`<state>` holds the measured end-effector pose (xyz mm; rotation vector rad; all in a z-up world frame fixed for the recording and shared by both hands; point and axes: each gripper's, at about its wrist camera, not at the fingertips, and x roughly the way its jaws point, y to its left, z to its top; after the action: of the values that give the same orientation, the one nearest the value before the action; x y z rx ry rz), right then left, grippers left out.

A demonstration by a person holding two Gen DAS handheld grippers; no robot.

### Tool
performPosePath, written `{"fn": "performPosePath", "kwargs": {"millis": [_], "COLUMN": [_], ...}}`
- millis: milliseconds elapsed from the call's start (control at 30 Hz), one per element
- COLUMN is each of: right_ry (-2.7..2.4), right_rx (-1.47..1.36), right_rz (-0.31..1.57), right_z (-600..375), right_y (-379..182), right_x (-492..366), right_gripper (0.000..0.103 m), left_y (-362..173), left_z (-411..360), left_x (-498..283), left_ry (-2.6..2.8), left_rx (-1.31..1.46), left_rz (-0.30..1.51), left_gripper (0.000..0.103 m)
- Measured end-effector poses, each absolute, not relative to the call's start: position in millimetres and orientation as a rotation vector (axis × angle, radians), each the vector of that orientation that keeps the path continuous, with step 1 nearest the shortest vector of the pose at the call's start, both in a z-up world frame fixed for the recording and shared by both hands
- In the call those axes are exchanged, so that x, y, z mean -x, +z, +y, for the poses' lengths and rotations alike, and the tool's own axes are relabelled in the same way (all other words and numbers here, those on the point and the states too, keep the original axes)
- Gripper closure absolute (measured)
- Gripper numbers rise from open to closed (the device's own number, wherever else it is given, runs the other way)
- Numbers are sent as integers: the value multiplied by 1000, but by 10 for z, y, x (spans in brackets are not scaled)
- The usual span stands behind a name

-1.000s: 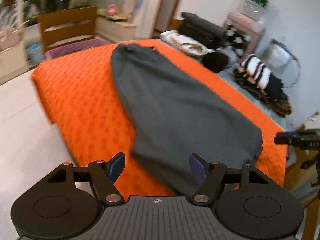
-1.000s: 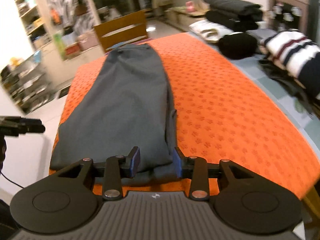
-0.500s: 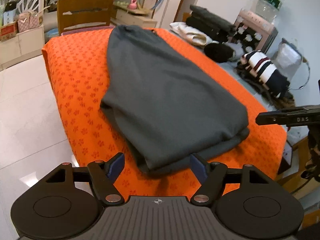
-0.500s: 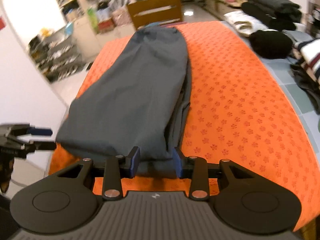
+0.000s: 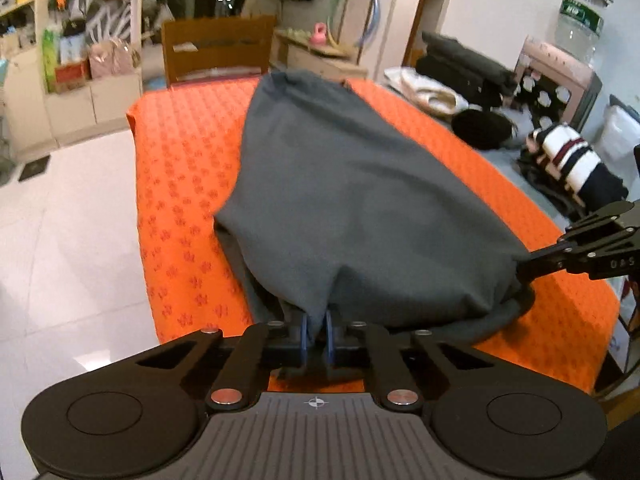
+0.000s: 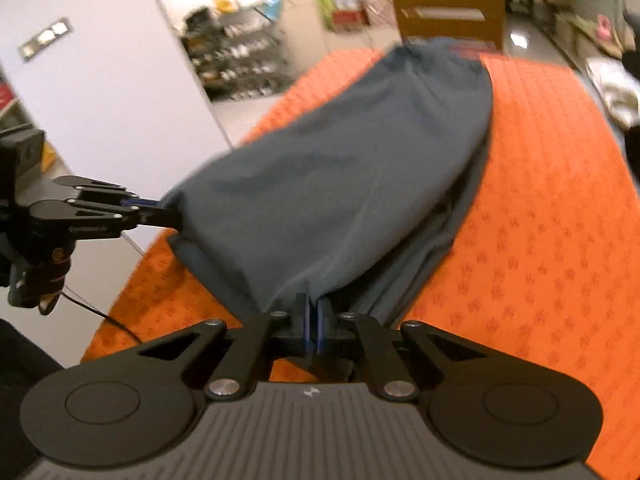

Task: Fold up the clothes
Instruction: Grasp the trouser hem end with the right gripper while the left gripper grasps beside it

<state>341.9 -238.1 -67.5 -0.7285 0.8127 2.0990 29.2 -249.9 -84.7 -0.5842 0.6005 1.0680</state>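
A dark grey garment (image 5: 352,200) lies lengthwise on the orange patterned cover (image 5: 176,184), folded in half along its length. My left gripper (image 5: 315,334) is shut on the near left corner of its hem. My right gripper (image 6: 312,322) is shut on the near right corner of the garment (image 6: 340,184). Both corners are lifted a little off the cover, so the near end bulges up. Each gripper shows in the other's view: the right gripper (image 5: 524,270) at the right, the left gripper (image 6: 168,214) at the left.
A wooden chair (image 5: 218,50) stands past the far end of the cover. Piles of folded clothes (image 5: 568,160) and a black bundle (image 5: 482,128) lie to the right on a grey surface. White tiled floor (image 5: 68,248) is to the left. Shelves (image 6: 240,52) stand behind.
Both grippers were open at the garment's near hem; now both have shut on its corners and raised them slightly, bunching the near end.
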Motion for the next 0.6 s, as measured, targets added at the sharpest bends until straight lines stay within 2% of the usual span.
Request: {"fn": "performPosePath", "kwargs": {"millis": [100, 200, 333, 367, 500, 600], "right_ry": [2129, 2146, 2153, 2154, 2160, 2168], "right_rx": [650, 674, 750, 762, 816, 793], "right_rz": [817, 832, 827, 822, 771, 710], "right_z": [-2451, -2493, -2525, -2529, -2503, -2391], "right_y": [-555, -692, -865, -860, -603, -400], "right_x": [-3568, -3580, -3538, -3544, -3589, -3598], "right_gripper": [99, 99, 97, 96, 91, 85], "left_y": [-745, -862, -1022, -1055, -798, -566], "left_z": [-2535, -2538, -2562, -2571, -2715, -2781], "left_x": [-258, -316, -350, -350, -186, -91], "left_ry": [1082, 1086, 1110, 1118, 1130, 1154], "left_rx": [588, 600, 620, 627, 640, 623], "left_rz": [585, 641, 714, 729, 668, 602], "left_gripper": [92, 91, 80, 80, 73, 73]}}
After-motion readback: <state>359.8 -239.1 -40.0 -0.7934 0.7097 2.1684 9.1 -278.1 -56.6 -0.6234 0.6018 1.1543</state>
